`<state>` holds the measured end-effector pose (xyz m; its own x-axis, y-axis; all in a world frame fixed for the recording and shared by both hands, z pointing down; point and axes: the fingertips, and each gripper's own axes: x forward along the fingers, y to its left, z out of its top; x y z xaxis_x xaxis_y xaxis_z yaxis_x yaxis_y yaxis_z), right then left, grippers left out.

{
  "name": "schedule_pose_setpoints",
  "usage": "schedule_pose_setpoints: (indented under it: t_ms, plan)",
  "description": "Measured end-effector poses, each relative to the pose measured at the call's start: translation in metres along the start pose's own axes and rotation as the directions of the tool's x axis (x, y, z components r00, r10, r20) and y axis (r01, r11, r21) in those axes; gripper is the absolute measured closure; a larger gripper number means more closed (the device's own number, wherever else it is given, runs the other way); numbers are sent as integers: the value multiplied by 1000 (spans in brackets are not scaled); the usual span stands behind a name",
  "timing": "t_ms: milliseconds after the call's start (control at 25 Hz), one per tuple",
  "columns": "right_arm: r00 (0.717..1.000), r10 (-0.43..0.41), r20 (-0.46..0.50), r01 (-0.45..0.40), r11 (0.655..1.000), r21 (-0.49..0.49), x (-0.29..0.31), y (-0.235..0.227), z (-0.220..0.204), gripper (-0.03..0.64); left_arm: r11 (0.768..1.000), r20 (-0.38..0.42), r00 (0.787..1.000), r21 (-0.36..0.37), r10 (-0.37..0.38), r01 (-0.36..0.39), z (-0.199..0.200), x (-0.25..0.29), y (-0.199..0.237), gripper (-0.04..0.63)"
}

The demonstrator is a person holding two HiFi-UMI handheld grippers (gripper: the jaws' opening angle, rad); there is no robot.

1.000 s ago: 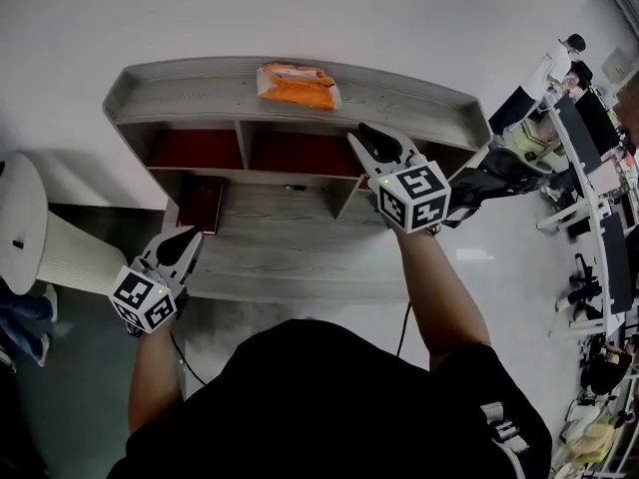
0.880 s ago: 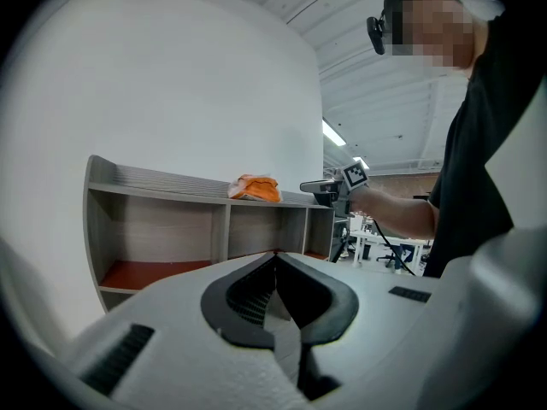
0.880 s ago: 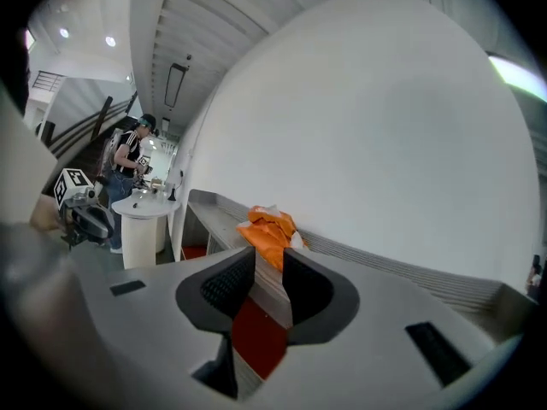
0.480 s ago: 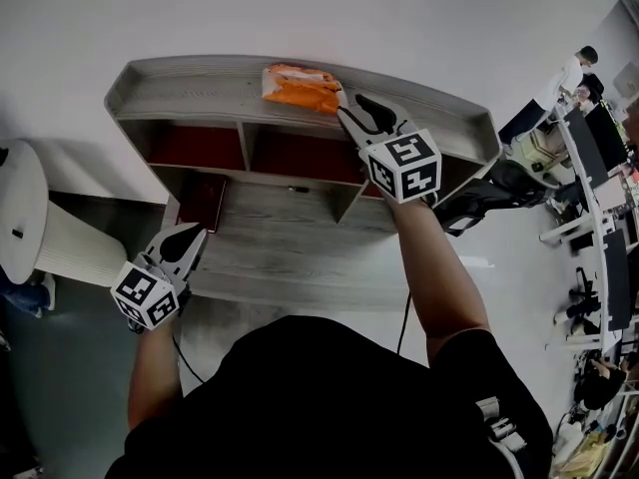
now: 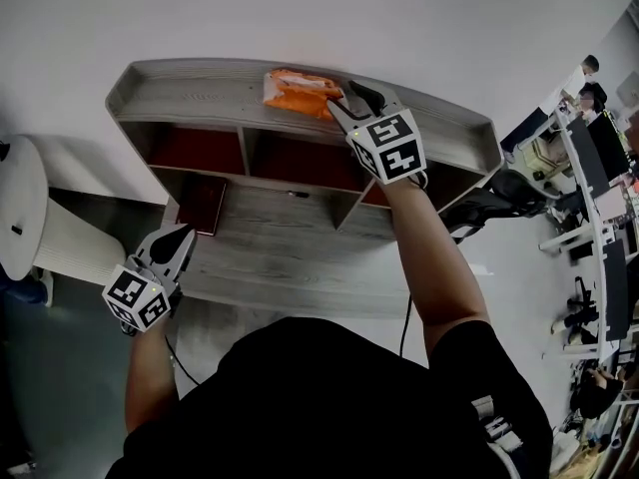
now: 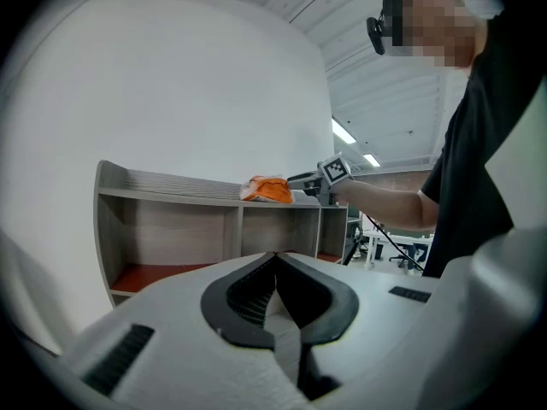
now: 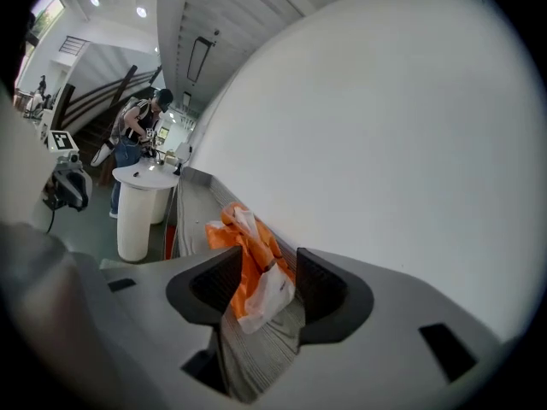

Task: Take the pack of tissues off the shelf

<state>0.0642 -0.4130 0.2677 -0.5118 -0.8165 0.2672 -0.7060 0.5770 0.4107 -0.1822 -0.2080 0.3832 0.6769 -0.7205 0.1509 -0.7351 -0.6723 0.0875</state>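
The crumpled orange-and-white plastic pack of tissues (image 5: 298, 92) lay on the top board of the grey wood-grain shelf unit (image 5: 180, 93), close to the white wall behind it and to the right of the board's middle in the head view. The right gripper (image 5: 351, 101) was held at the pack's right end. Its jaws had just been opening and stood well apart. In the right gripper view the near, paler end of the pack of tissues (image 7: 252, 267) sat in the gap of the right gripper (image 7: 267, 272), resting on the ribbed top of the shelf unit (image 7: 190, 207). Neither pad seemed to press on it, though the wrapper ran so near the left-hand pad that contact there could not be ruled out.

The left gripper (image 5: 183, 236) was low at the person's left side, over the front edge of the grey wood-grain bench (image 5: 290, 257) beneath the shelf unit. Its own view showed the left gripper (image 6: 275, 259) with its jaws closed together and nothing between them; beyond them were the shelf unit (image 6: 162, 186) and the pack of tissues (image 6: 267, 190) on top.

The upper compartments had dark red floors (image 5: 195, 148). A round white pedestal table (image 5: 20, 218) stood well to the left.
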Motion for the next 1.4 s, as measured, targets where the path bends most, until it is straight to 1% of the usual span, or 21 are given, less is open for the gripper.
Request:
schedule_pose_setpoints:
  t_ms: [80,280,600,920,1240,1400]
  plan:
    - [1000,5,-22,-5,1000,1,7,-2,-6,403,1000,-4,1000,8,-4,4,-1,1,-1,577]
    - [998,34,-50,-34,999,-5,19,0,-13,390,1000,-12,1000,-3,7,-7,-4,0,0,577]
    - [998,62,-18,-62,998,-26,27,0,4,385,1000,-28,1000,-15,11,-11,-12,-1,1,577]
    - [997,75,-12,-75,996,-42,34,2,8,385,1000,-47,999,-20,14,-15,-18,-4,1,577]
    - [996,90,-16,-91,995,-41,42,5,7,385,999,-45,999,-27,29,-30,-19,-8,1,577]
    - [996,87,-22,-88,995,-45,44,7,5,404,999,-48,998,-33,29,-31,-21,-9,-1,577]
